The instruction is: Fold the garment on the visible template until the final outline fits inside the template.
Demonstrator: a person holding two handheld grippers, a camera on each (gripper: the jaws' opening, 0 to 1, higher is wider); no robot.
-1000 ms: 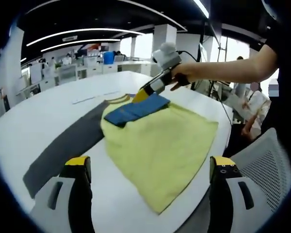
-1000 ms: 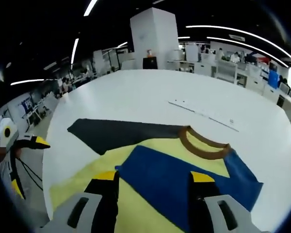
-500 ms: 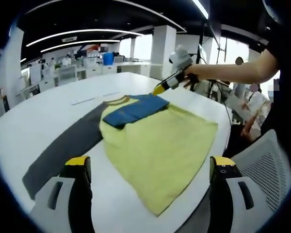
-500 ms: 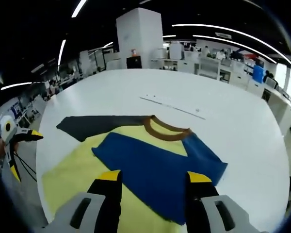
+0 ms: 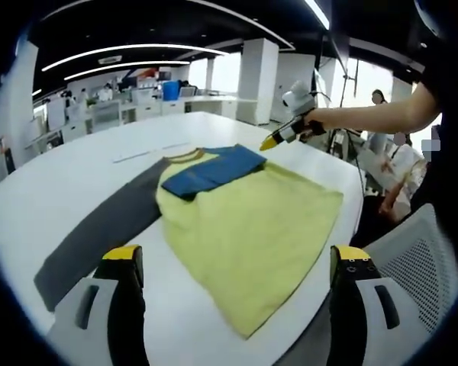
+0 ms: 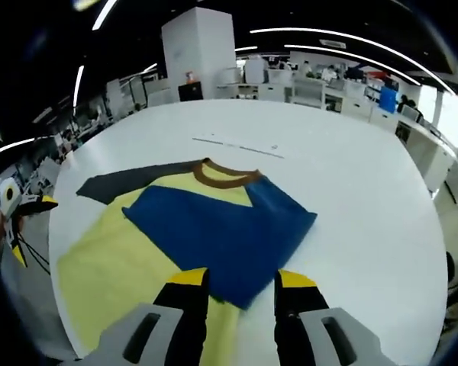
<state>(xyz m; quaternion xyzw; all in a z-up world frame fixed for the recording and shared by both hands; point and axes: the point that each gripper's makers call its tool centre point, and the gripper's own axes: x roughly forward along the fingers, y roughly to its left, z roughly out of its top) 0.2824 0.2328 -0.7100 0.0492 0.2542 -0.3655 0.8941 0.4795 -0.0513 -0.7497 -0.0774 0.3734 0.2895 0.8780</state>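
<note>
A yellow T-shirt (image 5: 252,229) with a brown collar (image 5: 185,156) lies on the white table over a dark grey template (image 5: 99,229). Its blue sleeve (image 5: 210,169) is folded flat across the chest. My left gripper (image 5: 237,258) hovers wide open at the shirt's hem, holding nothing. My right gripper (image 5: 278,137), in a person's hand, hangs in the air just past the sleeve's end. In the right gripper view, the right gripper (image 6: 240,276) is open above the sleeve (image 6: 221,229), with the collar (image 6: 225,177), yellow body (image 6: 114,267) and template (image 6: 114,183) beyond. The left gripper (image 6: 19,221) sits far left.
A thin white strip (image 5: 149,152) (image 6: 237,146) lies on the table behind the collar. The shirt's right side reaches near the table edge (image 5: 351,206). A mesh chair (image 5: 420,259) and a person stand beside that edge. Office desks fill the background.
My right gripper has drawn back from the blue sleeve, which now lies flat on the chest. Its jaws stand a little closer together. The left gripper has not moved.
</note>
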